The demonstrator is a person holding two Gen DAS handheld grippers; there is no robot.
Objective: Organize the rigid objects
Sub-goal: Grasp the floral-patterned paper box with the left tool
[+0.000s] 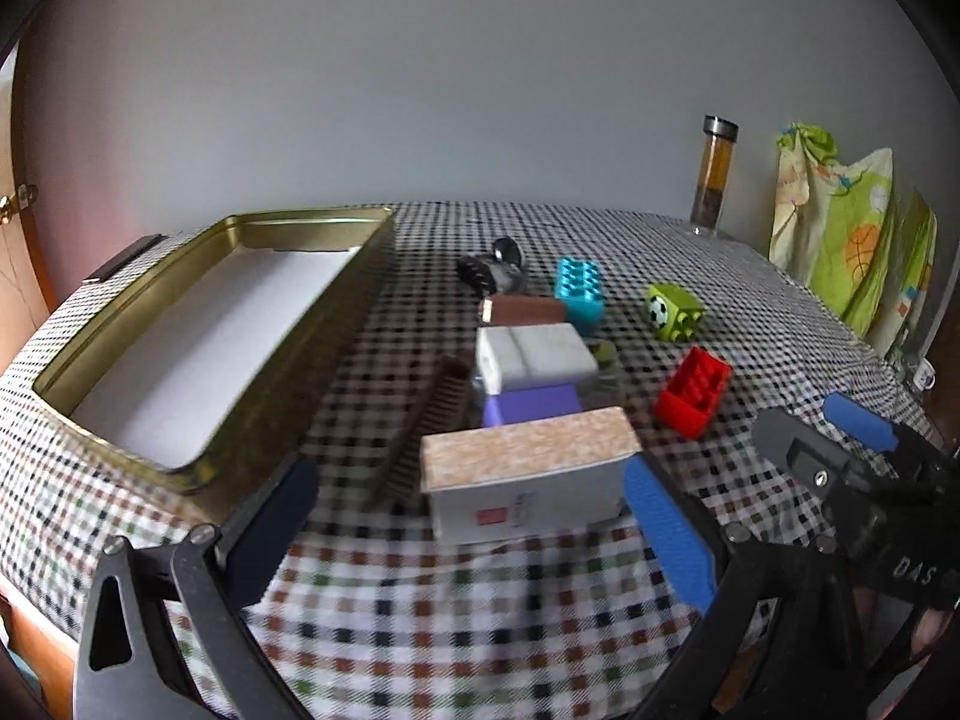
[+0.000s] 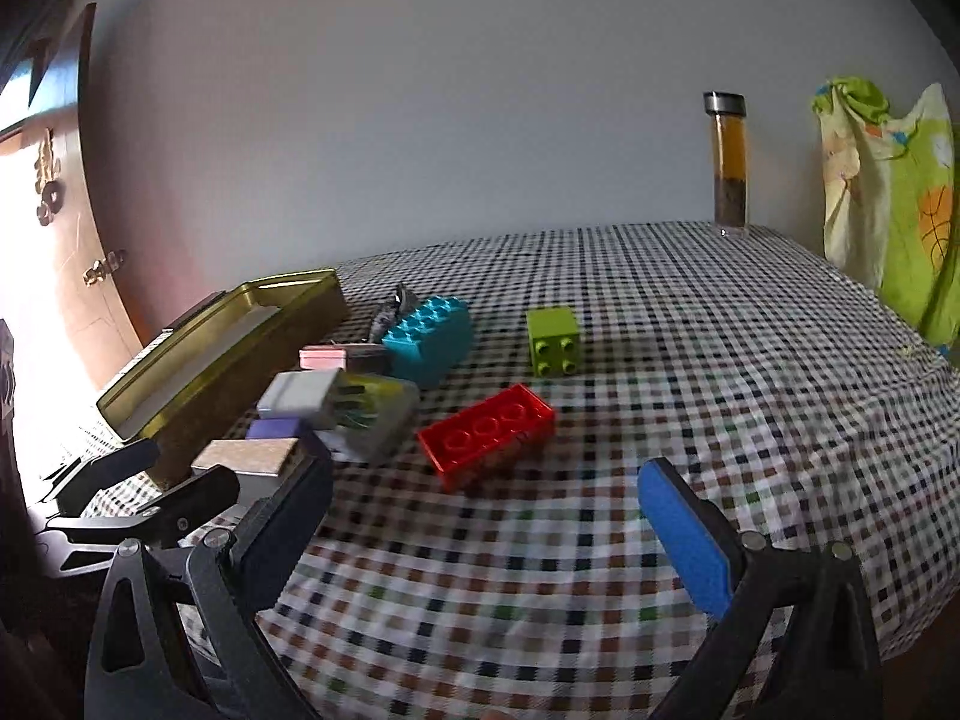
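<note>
Both tongs spread wide, nothing betw. the pads: left gripper hangs over the near edge of the checked tablecloth, a marbled-top box just beyond its fingers; right gripper sits to the right, over bare cloth, red brick just ahead. Gold tin, lid off, white lining, lies at far left, nothing inside. Clutter is bunched in the middle, right of the tin: comb beside the marbled box, then a purple block, white case, brown bar, teal brick, dark keys-like bundle farthest. Green football brick stands apart to the right. Tall bottle at far right by the wall, w/ green printed cloth hanging beyond.
</note>
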